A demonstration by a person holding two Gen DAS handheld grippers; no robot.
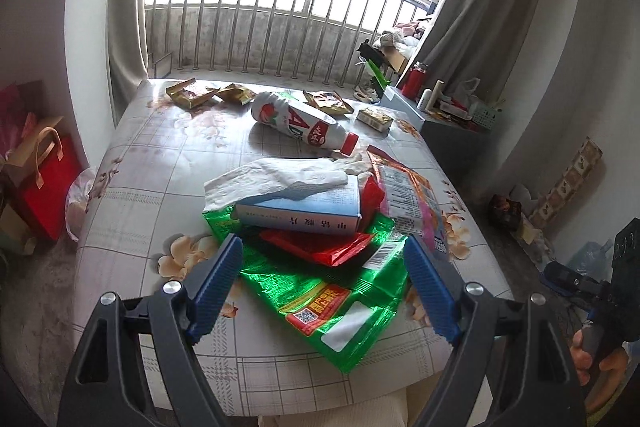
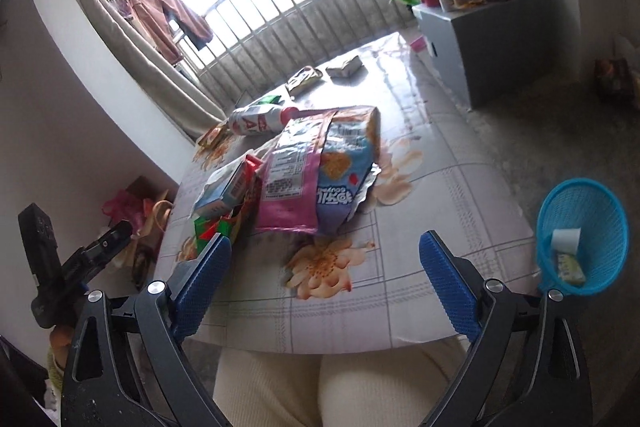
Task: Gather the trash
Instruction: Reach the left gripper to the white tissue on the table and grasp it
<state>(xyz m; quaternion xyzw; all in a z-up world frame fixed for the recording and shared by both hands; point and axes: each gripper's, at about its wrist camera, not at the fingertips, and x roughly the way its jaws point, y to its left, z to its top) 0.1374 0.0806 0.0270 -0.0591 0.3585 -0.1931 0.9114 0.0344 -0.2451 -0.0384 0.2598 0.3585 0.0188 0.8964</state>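
A pile of trash lies near the table's front edge: a green foil wrapper (image 1: 332,303), a red packet (image 1: 328,247), a white and blue box (image 1: 300,213) and crumpled tissue (image 1: 272,179). Beside it lies a pink and blue snack bag (image 1: 408,195) (image 2: 320,171). My left gripper (image 1: 324,263) hovers open over the green wrapper, holding nothing. My right gripper (image 2: 324,259) is open above the tablecloth in front of the snack bag. A white drink bottle (image 1: 300,123) (image 2: 260,121) lies on its side farther back.
A blue mesh basket (image 2: 584,223) with some scraps stands on the floor off the table's right side. Small gold wrappers (image 1: 192,93) and a flat pack (image 1: 374,119) lie at the far edge. A grey cabinet (image 2: 488,39) is at the right, red bags (image 1: 40,183) left.
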